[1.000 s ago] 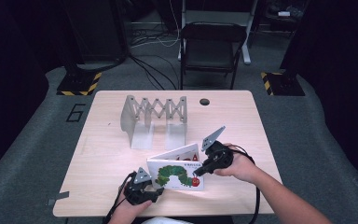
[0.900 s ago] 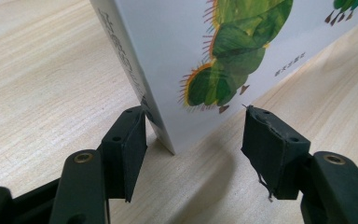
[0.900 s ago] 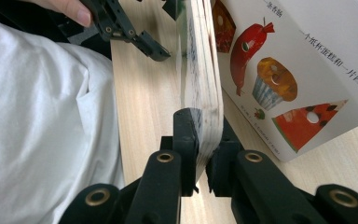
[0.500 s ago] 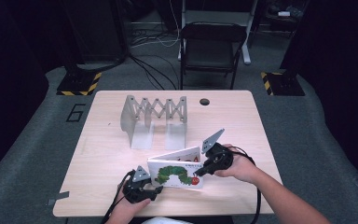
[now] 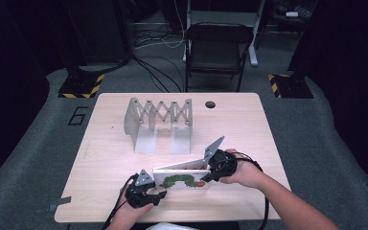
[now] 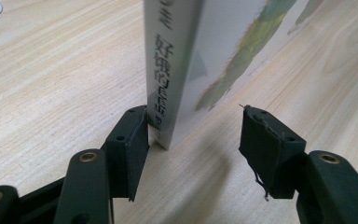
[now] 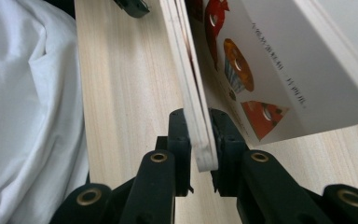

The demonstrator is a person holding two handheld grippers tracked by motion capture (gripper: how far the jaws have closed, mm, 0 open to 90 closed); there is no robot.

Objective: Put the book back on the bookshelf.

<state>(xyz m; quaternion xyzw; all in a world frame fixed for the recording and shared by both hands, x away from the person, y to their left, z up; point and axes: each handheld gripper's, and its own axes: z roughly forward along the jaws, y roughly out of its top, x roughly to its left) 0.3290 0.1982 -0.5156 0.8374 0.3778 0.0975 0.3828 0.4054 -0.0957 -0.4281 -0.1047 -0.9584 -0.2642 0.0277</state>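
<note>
Pale wooden desk [image 5: 105, 158] carries a picture book [image 5: 182, 179] standing on edge. The right claw [image 7: 200, 140] pinches its pages, its jaws having just eased slightly apart. The left claw [image 6: 193, 140] is spread around the spine, one pad touching.

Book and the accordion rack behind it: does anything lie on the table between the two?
Nothing visible does. In the high view the book stands near the table's front edge, the right gripper clamped on its pages. Bare tabletop runs from it to the metal rack; the dark grommet hole sits off to the side.
</note>
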